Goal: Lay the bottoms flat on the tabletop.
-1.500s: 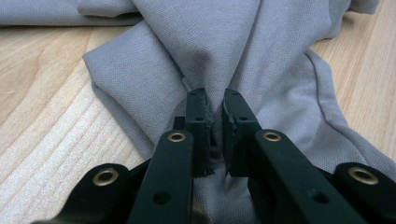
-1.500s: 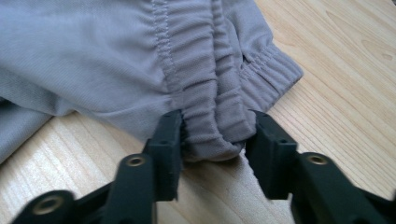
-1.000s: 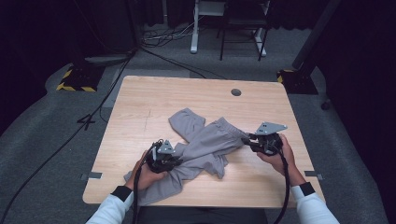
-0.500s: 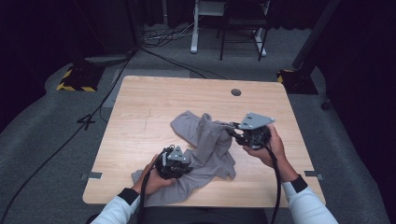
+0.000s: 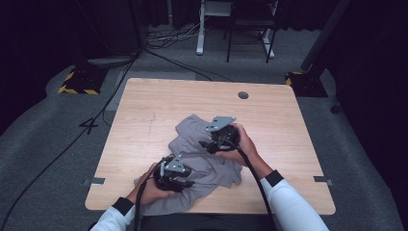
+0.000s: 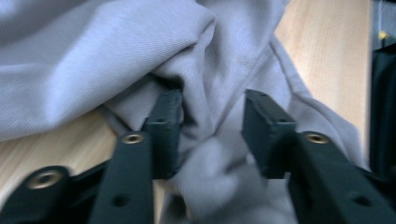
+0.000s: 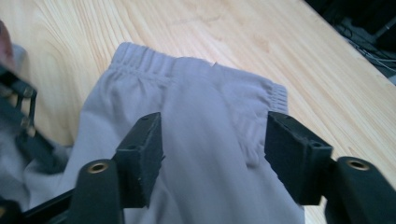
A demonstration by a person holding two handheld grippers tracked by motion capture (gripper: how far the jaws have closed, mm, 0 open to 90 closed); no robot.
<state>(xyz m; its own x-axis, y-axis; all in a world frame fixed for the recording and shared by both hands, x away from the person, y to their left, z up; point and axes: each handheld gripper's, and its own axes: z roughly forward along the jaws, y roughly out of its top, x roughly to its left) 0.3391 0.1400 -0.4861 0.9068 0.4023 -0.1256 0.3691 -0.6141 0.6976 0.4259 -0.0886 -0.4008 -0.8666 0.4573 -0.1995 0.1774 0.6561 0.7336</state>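
Note:
A grey garment (image 5: 190, 137) with an elastic waistband (image 7: 140, 60) lies bunched and folded on the wooden table (image 5: 288, 125). My left gripper (image 5: 173, 177) rests low on the garment's near part. In the left gripper view its jaws (image 6: 212, 107) have just been opening, with a fold of grey cloth (image 6: 93, 56) loose between them. My right gripper (image 5: 217, 139) hovers over the garment's middle. Its jaws (image 7: 215, 126) have also just been opening and stand wide over the grey cloth (image 7: 205, 93) without pinching it.
A round cable hole (image 5: 243, 95) sits near the table's far edge. Bare wood (image 7: 280, 56) surrounds the garment on the left, far and right sides. On the floor behind are cables, a white desk frame (image 5: 199, 29) and a yellow-black striped base (image 5: 77, 82).
My right gripper swept left from the table's right side to the garment's middle, folding that part over, and its jaws parted. The left gripper shifted slightly right and loosened.

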